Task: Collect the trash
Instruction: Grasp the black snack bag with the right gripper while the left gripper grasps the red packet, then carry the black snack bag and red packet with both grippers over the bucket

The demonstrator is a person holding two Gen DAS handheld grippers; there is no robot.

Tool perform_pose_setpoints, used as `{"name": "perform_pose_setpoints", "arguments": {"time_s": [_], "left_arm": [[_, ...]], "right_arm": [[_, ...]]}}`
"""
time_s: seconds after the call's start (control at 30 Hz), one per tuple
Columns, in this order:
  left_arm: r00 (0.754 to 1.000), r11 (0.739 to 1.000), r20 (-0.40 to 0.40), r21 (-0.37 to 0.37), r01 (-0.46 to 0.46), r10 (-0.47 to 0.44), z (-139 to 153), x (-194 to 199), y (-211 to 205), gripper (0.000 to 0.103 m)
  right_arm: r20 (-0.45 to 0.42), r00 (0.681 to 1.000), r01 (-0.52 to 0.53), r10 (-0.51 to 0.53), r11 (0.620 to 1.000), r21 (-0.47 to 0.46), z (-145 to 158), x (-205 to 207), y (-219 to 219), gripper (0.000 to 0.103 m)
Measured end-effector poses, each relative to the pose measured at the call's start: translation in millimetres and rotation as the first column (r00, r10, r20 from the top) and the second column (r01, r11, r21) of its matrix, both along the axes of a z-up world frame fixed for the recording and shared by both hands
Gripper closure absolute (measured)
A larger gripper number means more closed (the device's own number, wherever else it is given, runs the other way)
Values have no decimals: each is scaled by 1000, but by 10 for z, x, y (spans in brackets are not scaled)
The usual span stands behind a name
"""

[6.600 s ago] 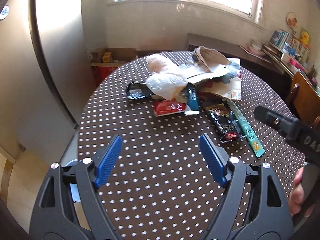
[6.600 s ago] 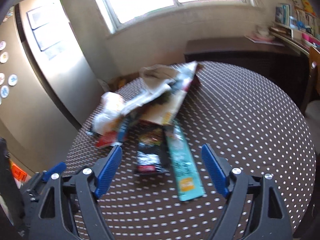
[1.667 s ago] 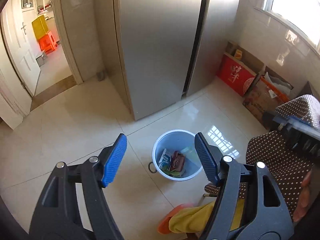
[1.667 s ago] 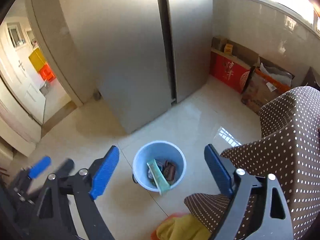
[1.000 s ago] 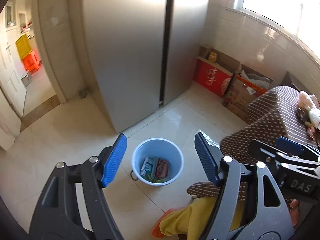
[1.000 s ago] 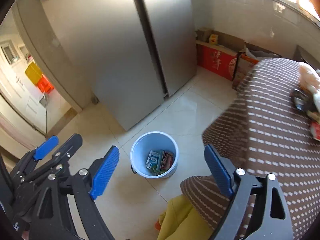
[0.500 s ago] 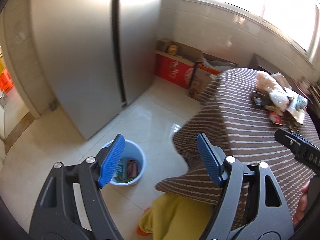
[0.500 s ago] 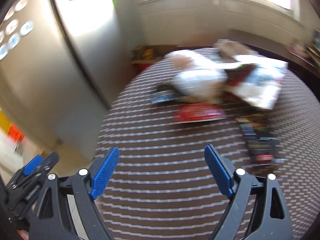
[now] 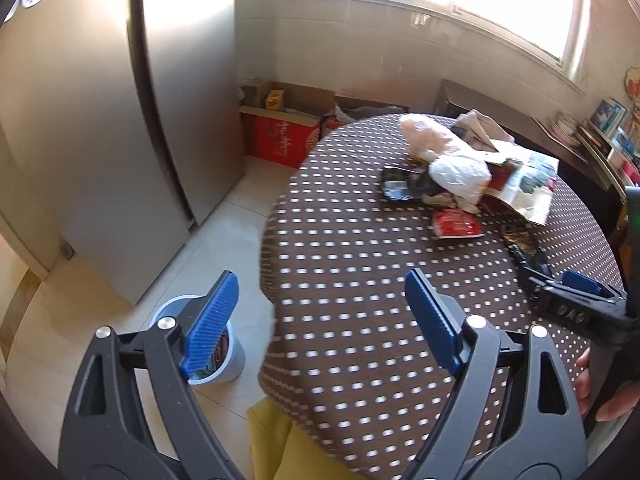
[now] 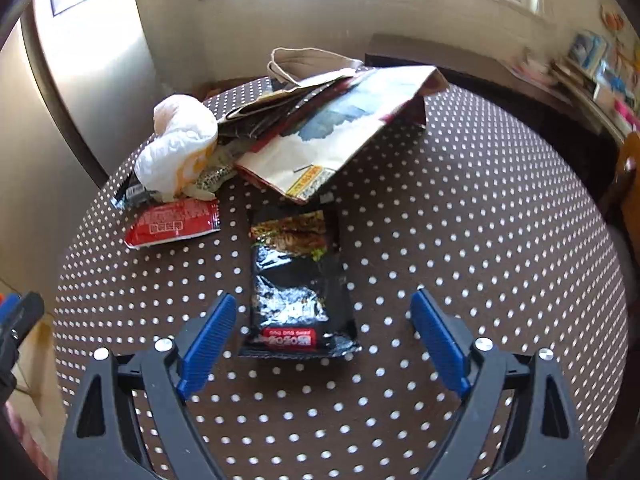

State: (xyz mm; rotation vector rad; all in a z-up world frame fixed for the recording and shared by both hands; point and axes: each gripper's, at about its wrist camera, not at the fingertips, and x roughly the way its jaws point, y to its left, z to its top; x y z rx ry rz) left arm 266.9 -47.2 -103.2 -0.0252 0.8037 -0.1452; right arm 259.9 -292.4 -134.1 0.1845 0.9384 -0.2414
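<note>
Right wrist view: right gripper (image 10: 320,344) spread wide, nothing between the blue pads, hovering low over the dotted table (image 10: 480,220). Black snack wrapper (image 10: 298,284) lies flat directly ahead, its near end between the two fingers, not touched as far as visible. Red wrapper (image 10: 172,224) to its left, just apart. Far left of that, white plastic bag (image 10: 180,152) sits on a small dark packet, crowding against a big paper bag (image 10: 332,136) lying on its side right behind the black wrapper. Beige bag behind the pile, partly hidden.

Left wrist view: left gripper (image 9: 320,320) also spread, empty, held above the near left table edge. Blue bin (image 9: 236,360) on the floor lower left, half hidden behind the left finger; some wrappers inside, hard to tell which. Fridge (image 9: 120,120) at left, red carton (image 9: 280,140) and open boxes against the far wall. Yellow cloth (image 9: 280,440) below the table edge. Trash pile sits far right on the table; right gripper's body pokes in at the right edge near the black wrapper.
</note>
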Motion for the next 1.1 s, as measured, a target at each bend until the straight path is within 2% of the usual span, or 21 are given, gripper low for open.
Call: {"name": "perform_pose_setpoints", "arguments": {"time_s": [0.03, 0.07, 0.1, 0.13, 0.2, 0.43, 0.67, 0.7, 0.73, 0.8, 0.97, 1.1], "left_arm": [[1000, 1000, -1, 1, 11, -11, 2, 5, -53, 18], [1000, 1000, -1, 0, 21, -21, 4, 6, -83, 17], [999, 999, -2, -3, 36, -36, 15, -4, -123, 17], [998, 998, -6, -14, 56, -56, 26, -2, -180, 16], [997, 997, -8, -24, 80, -80, 35, 17, -275, 15], [988, 988, -43, -21, 151, -152, -51, 285, -717, 13], [985, 989, -94, 23, 148, -145, -230, 638, -1032, 16], [984, 988, -98, 24, 152, -149, -245, 664, -1056, 23], [981, 986, -107, 26, 163, -160, -276, 693, -1087, 50], [983, 986, -92, 44, 162, -158, -293, 698, -1112, 67], [979, 982, -77, 2, 190, -189, -247, 594, -1000, 79], [977, 979, -66, -13, 201, -202, -211, 451, -875, 81]], "right_arm": [[11, 1000, -8, 8, 1000, -20, 1, -2, 8, 22], [26, 999, -19, 20, 999, -43, 14, 6, 29, 37], [39, 999, -35, 37, 999, -36, 26, 20, 34, 61], [44, 998, -39, 41, 999, -30, 46, 10, 32, 63], [69, 996, -54, 52, 998, 32, 75, -17, -26, 73], [99, 995, -16, 6, 994, 105, 144, -311, -349, 80], [100, 990, 88, -100, 990, 112, 201, -623, -782, 80], [99, 989, 96, -108, 989, 114, 195, -568, -861, 80], [99, 988, 110, -122, 987, 117, 202, -595, -913, 80], [99, 985, 126, -138, 985, 119, 204, -601, -914, 81], [111, 983, 133, -146, 984, 119, 278, -798, -974, 81], [118, 982, 134, -147, 984, 113, 328, -885, -958, 81]]}}
